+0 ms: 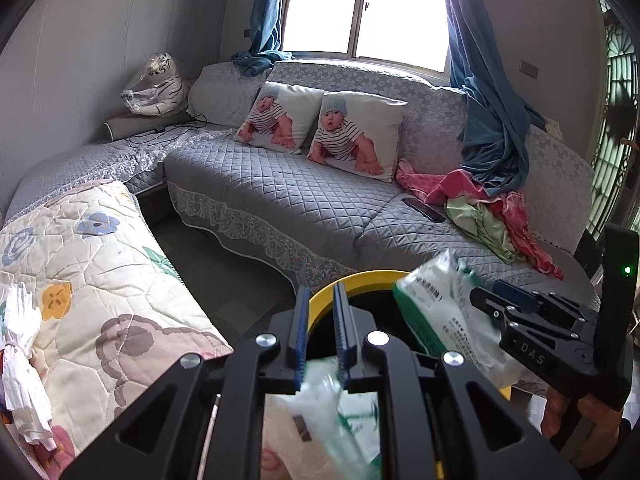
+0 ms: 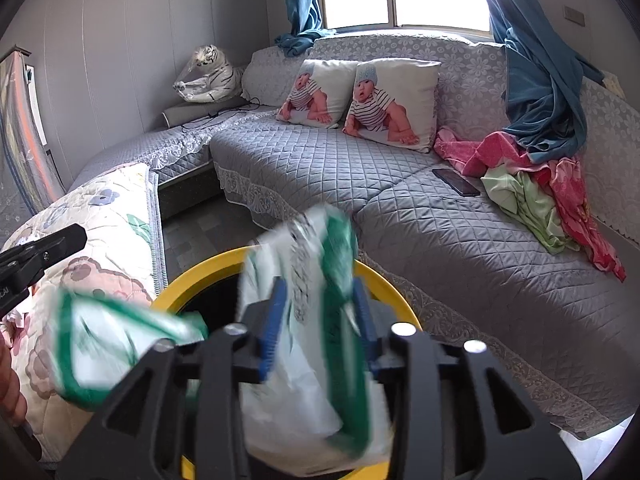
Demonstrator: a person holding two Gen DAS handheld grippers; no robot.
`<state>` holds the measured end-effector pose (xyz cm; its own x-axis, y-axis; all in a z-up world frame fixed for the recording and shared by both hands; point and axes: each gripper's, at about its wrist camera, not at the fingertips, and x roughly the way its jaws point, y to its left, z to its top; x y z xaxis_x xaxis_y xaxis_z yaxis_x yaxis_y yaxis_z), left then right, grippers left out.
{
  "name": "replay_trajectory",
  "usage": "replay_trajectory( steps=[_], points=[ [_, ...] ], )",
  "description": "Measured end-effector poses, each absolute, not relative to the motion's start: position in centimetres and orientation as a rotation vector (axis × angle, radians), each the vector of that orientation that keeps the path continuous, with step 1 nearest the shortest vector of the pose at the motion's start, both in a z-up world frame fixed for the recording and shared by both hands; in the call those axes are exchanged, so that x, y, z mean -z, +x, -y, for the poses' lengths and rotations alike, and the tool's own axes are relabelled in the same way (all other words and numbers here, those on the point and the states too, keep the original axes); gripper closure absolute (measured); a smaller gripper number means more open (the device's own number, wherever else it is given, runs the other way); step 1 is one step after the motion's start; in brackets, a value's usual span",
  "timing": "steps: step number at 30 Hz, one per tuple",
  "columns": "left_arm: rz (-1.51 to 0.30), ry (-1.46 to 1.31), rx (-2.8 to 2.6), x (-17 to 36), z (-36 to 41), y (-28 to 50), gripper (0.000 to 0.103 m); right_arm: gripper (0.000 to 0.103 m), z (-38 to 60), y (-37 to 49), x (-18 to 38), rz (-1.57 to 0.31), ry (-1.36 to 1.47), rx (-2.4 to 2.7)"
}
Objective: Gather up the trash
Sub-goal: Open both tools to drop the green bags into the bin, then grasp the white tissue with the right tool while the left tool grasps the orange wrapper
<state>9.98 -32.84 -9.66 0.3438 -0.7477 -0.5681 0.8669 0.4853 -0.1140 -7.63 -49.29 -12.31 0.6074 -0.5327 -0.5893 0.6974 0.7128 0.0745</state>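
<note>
**Dropping wrappers into the bin**

You are at the release step, both grippers over the yellow-rimmed bin (image 2: 384, 276).

Your right gripper (image 2: 320, 320) has its jaws parted, with a white-and-green wrapper (image 2: 308, 364) blurred between them. It looks loose rather than pinched, and seems to be sliding down toward the bin mouth just below and ahead of the jaws. Whether either pad touches it, you cannot tell.

Your left gripper (image 1: 322, 332) has its jaws nearly closed, a narrow gap showing, nothing between the pads. A second wrapper (image 1: 340, 416), also blurred, sits below those jaws, apparently on its way into the bin.

Next, make sure both wrappers clear the rim; the right one is tall and could catch on a pad, so spread those jaws wider if it hangs.

Left of the jaws lies a floral quilt (image 1: 100, 264) with crumpled white paper (image 1: 24, 360) on it, probably the next pickup. Farther off, beyond the bin, a grey sofa (image 2: 320, 160) carries pink and green cloths (image 2: 540, 184) and a phone (image 2: 456, 182); leave those alone.
</note>
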Motion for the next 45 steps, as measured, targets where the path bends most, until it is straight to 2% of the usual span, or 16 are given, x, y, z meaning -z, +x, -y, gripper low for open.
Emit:
replay_trajectory(
  steps=[3,5,22,29,32,35,38,45],
  points=[
    [-0.617,0.203,1.037,9.6,32.5,10.3,0.072,0.056,49.5,-7.9,12.0,-0.554,0.314,0.742],
    [-0.626,0.19,1.034,9.5,32.2,10.6,0.07,0.055,49.8,-8.1,11.8,-0.549,0.328,0.747],
    [-0.581,0.129,0.938,6.7,27.1,12.7,0.07,0.054,48.1,-6.8,10.1,-0.514,0.29,0.689],
    [-0.531,0.093,0.838,4.4,20.7,14.8,0.069,0.054,43.9,-3.2,8.6,-0.487,0.216,0.533],
    [-0.507,0.075,0.763,3.7,17.1,15.7,0.059,0.054,41.3,-0.9,8.2,-0.482,0.193,0.432],
    [-0.497,0.062,0.695,3.3,13.3,16.7,0.059,0.054,38.8,1.4,7.8,-0.484,0.176,0.334],
    [-0.495,0.049,0.621,3.2,9.7,17.4,0.053,0.05,35.8,3.9,7.4,-0.483,0.157,0.218],
    [-0.5,0.043,0.479,3.8,2.6,18.0,0.053,0.049,29.2,8.0,7.4,-0.51,0.104,0.025]
  ],
)
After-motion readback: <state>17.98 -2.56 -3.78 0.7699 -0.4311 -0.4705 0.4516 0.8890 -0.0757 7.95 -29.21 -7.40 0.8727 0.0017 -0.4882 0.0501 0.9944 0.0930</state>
